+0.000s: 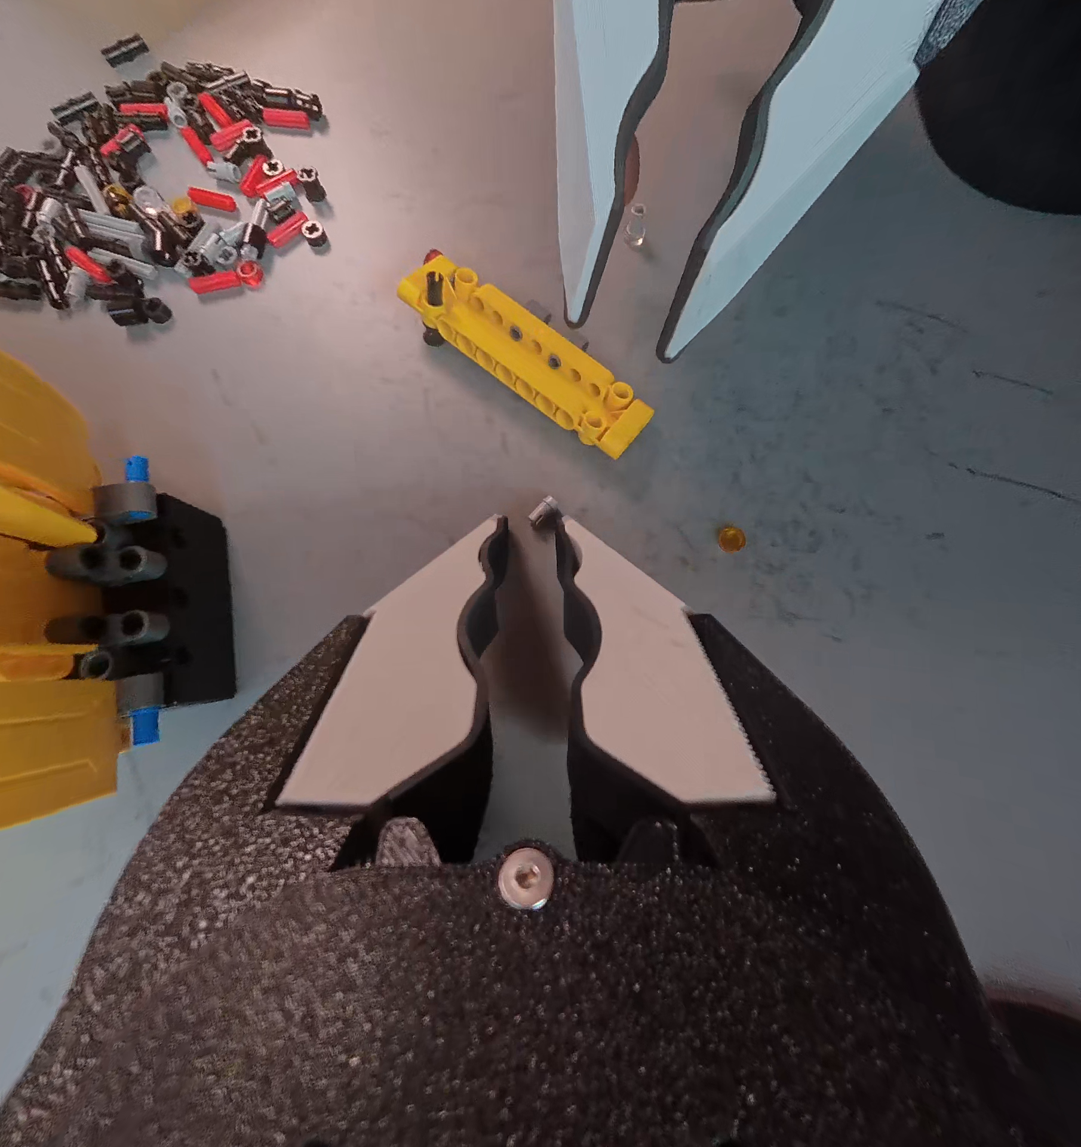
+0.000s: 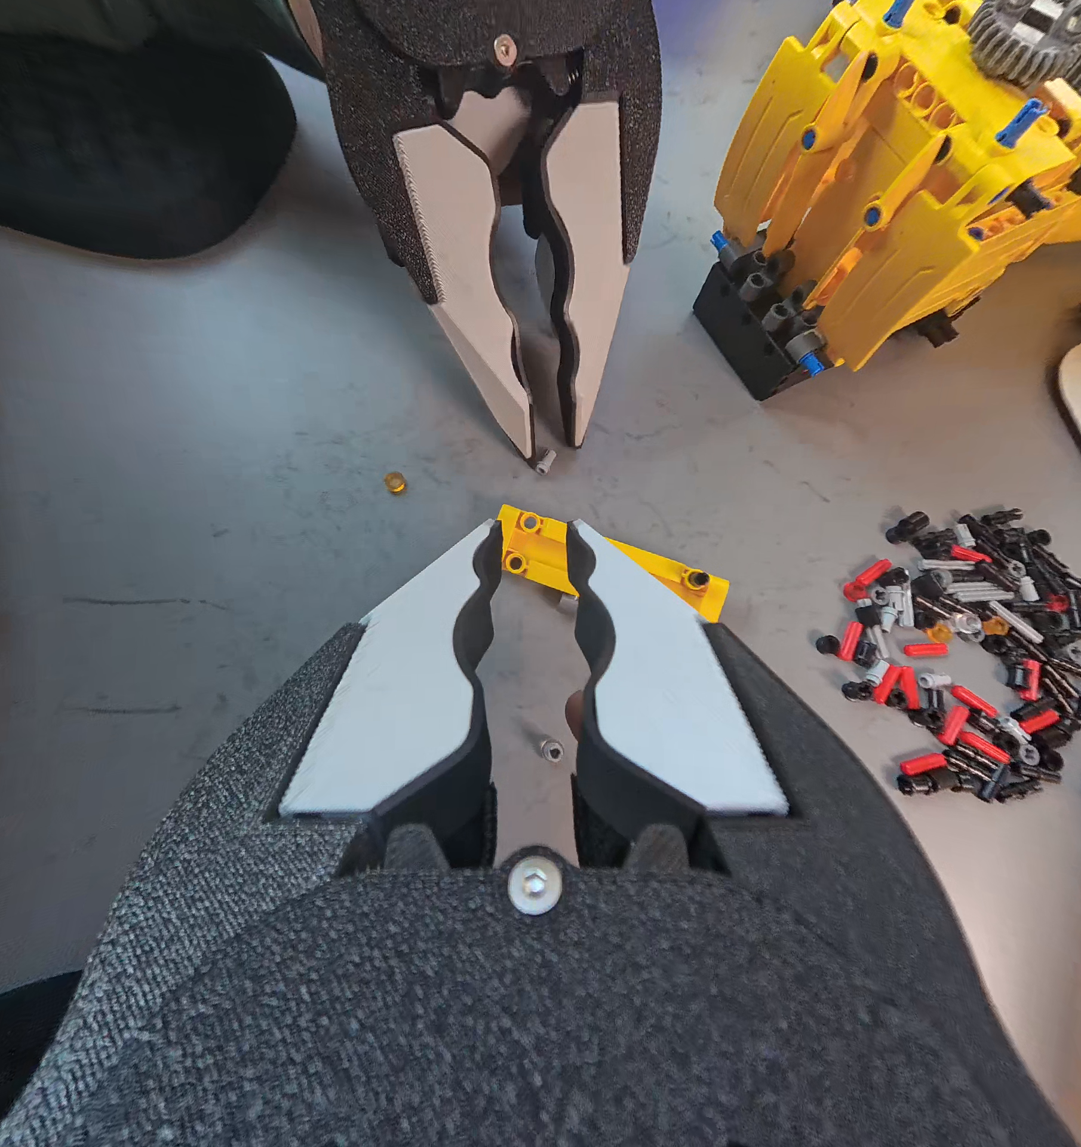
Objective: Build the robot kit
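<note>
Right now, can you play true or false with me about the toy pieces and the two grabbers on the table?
1. The left gripper has its tips at a small grey piece. True.
2. The right gripper squeezes the yellow beam. False: its jaws are open, with nothing held.
3. The pile of small pieces is red, black and grey. True.
4. The little orange stud sits on top of the yellow beam. False: it lies alone on the table.
5. A big yellow model stands on the table. True.
</note>
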Demonstrator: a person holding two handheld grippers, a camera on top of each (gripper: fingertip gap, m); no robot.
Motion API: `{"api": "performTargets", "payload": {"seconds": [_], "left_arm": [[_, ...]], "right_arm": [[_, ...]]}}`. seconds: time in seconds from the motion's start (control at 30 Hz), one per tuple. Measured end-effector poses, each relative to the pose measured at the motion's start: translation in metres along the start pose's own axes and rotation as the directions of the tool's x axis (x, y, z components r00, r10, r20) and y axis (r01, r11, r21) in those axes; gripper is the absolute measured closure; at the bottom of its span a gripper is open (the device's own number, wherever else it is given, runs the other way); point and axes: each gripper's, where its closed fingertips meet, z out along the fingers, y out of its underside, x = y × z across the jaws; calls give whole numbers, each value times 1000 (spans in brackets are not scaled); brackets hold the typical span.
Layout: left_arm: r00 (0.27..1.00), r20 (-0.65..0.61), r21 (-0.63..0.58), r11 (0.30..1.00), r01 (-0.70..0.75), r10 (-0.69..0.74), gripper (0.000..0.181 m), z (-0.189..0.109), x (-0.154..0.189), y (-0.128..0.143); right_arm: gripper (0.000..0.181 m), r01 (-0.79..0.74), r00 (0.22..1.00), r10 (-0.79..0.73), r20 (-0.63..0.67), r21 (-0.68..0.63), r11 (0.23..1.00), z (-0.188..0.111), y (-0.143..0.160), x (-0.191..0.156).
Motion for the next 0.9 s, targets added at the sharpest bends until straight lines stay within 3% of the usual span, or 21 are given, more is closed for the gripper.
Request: {"api": "performTargets", "payload": {"seconds": [0.2,0.5,0.9], "left_arm": [[1000,-28,5,1000,-4,4,179,1,7,-1],[989,-137,172,982,74,-51,179,-20,39,-31],[991,-125,88,996,-29,40,181,-4,61,-21]], "right_arm": [[162,7,1000,-7,12,42,999,2,-2,-4],[176,89,996,-92,12,141,986,3,-24,-20],[178,159,979,-156,133,-14,987,16,7,-53]]}}
